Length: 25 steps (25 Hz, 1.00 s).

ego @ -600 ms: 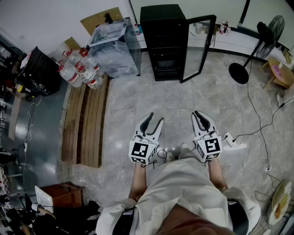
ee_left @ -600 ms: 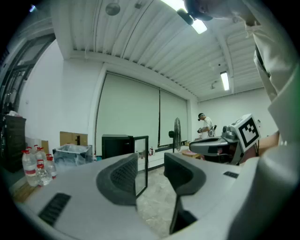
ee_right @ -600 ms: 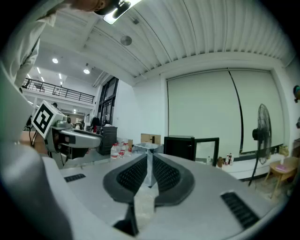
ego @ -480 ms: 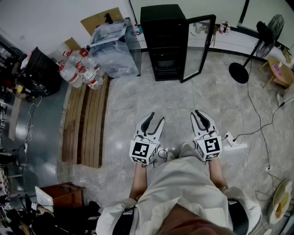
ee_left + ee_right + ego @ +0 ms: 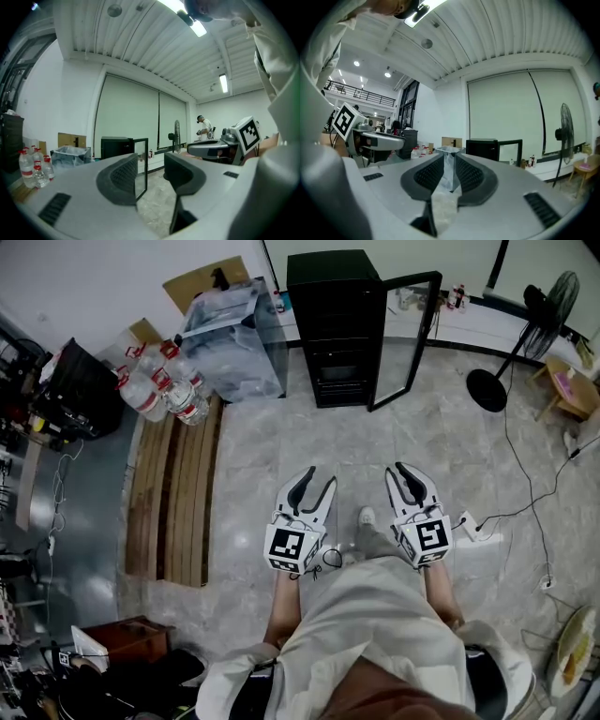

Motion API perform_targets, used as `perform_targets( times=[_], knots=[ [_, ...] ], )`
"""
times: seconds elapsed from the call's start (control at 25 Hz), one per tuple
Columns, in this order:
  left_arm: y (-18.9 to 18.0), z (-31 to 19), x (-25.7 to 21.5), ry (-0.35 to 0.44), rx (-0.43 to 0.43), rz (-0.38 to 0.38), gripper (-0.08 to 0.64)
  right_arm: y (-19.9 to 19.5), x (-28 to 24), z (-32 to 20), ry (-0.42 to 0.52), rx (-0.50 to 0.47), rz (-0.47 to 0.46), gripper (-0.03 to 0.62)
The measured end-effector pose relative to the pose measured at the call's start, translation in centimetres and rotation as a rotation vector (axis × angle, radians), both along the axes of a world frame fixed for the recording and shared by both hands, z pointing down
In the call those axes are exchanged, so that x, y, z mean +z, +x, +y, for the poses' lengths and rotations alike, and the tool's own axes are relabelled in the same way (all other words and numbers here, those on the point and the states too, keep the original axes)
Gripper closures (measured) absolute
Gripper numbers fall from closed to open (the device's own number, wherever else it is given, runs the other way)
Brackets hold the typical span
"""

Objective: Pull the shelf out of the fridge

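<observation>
Tiled floor [image 5: 281, 442] before open black fridge [image 5: 336, 324]; left gripper [image 5: 317, 482] ajar, right gripper [image 5: 405, 472] closed, both empty.

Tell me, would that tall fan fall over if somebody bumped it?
It would probably wobble: the fan carries its big head high on a thin pole. Its wide round base likely steadies it against a light bump. On the smooth tiled floor it might slide a little first.

No lettering seems legible, even on bottles [image 5: 159, 390].
</observation>
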<state>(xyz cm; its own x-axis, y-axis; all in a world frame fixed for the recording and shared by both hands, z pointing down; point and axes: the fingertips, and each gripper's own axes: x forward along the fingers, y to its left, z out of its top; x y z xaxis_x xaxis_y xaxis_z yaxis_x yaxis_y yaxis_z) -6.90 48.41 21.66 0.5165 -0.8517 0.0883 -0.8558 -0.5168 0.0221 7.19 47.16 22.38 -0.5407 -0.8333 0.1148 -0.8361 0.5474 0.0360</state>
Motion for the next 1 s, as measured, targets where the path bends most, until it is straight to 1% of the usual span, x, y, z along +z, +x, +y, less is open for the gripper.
perform_targets(
  times=[0.2,0.36,0.56,1.0],
  knots=[
    [-0.1,-1.9,0.7,-0.003,0.006,-0.002,0.377,-0.2,1.2,-1.7,-0.017,-0.007,0.015,0.468],
    [0.1,-4.2,0.7,0.001,0.004,-0.004,0.377,0.0,1.5,-4.0,-0.023,-0.005,0.017,0.465],
    [-0.2,-8.3,0.8,-0.003,-0.008,-0.01,0.377,0.1,1.6,-8.0,-0.034,-0.012,0.014,0.455],
    [0.6,-16.3,0.5,-0.014,-0.024,-0.03,0.376,0.6,1.4,-16.3,-0.049,-0.056,0.003,0.436]
  ],
)
